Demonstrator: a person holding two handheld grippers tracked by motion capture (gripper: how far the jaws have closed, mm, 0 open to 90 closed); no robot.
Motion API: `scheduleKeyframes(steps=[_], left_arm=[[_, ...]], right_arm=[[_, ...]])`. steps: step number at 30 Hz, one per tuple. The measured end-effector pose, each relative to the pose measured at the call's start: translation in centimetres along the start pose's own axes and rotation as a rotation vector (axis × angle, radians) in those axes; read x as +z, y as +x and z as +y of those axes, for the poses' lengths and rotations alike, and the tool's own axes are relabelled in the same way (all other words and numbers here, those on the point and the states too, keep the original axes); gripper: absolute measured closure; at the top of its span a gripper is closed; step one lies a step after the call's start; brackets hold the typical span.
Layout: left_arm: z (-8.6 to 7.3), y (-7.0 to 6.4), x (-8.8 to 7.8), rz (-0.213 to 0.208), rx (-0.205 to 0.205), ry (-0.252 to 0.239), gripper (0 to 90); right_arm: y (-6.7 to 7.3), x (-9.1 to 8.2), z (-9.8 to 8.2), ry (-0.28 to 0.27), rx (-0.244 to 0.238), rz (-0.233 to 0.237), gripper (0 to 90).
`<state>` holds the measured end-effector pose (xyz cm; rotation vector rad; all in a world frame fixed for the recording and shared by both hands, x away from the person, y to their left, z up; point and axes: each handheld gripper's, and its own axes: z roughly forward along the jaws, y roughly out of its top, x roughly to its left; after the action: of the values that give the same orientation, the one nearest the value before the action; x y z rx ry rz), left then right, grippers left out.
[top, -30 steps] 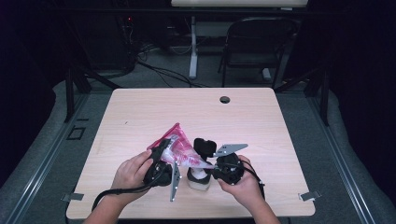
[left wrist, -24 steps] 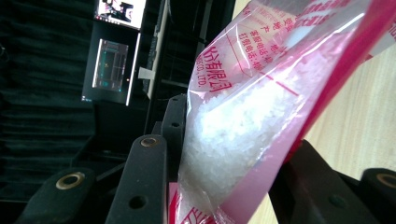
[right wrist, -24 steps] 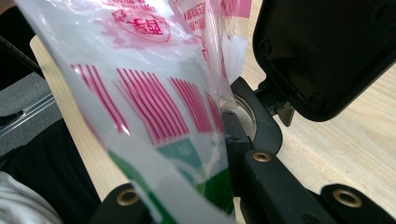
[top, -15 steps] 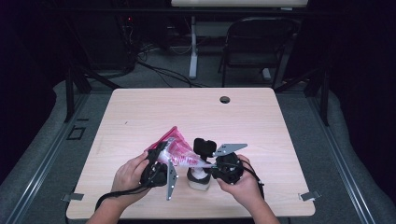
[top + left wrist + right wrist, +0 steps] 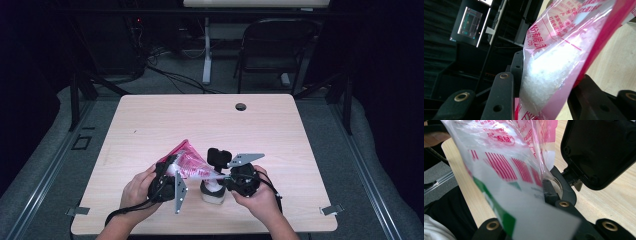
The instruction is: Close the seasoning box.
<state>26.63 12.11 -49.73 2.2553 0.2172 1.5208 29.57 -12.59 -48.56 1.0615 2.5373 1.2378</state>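
Bag [image 5: 192,166] of white grains slants from left tongs [image 5: 172,172], clamped on its filled end, down-right to right tongs [image 5: 226,176], pinching its corner above the open-lidded container [image 5: 214,187].

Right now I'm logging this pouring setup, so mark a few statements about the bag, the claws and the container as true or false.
1. The left claw grips a pink-and-clear bag of white grains. True.
2. The bag lies flat on the table. False: both claws hold it up above the table.
3. The right claw is shut on the bag's edge. True.
4. The container under the bag has its black lid closed. False: the lid stands flipped open.
5. A chair stands beyond the table. True.
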Motion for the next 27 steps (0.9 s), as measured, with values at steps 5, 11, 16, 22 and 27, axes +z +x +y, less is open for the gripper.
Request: scheduleKeyframes(steps=[5, 11, 16, 22, 27], left_arm=[[-0.6, -0.5, 0.1, -0.022, -0.026, 0.002, 67.9], [-1.1, -0.9, 0.3, -0.043, -0.059, 0.005, 67.8], [-1.6, -1.1, 0.5, -0.071, -0.085, -0.003, 68.1], [-1.9, -1.2, 0.7, -0.091, -0.106, 0.001, 68.3], [-2.2, -1.4, 1.0, -0.117, -0.126, -0.001, 68.2]], right_arm=[[0.0, 0.0, 0.1, 0.002, -0.007, -0.002, 90.0], [0.1, 0.0, 0.1, 0.0, -0.012, -0.003, 89.9], [0.2, -0.1, 0.3, -0.014, -0.009, 0.002, 89.8], [0.3, -0.2, 0.4, -0.018, -0.018, -0.001, 89.7], [0.3, -0.2, 0.5, -0.025, -0.016, -0.002, 89.6]])
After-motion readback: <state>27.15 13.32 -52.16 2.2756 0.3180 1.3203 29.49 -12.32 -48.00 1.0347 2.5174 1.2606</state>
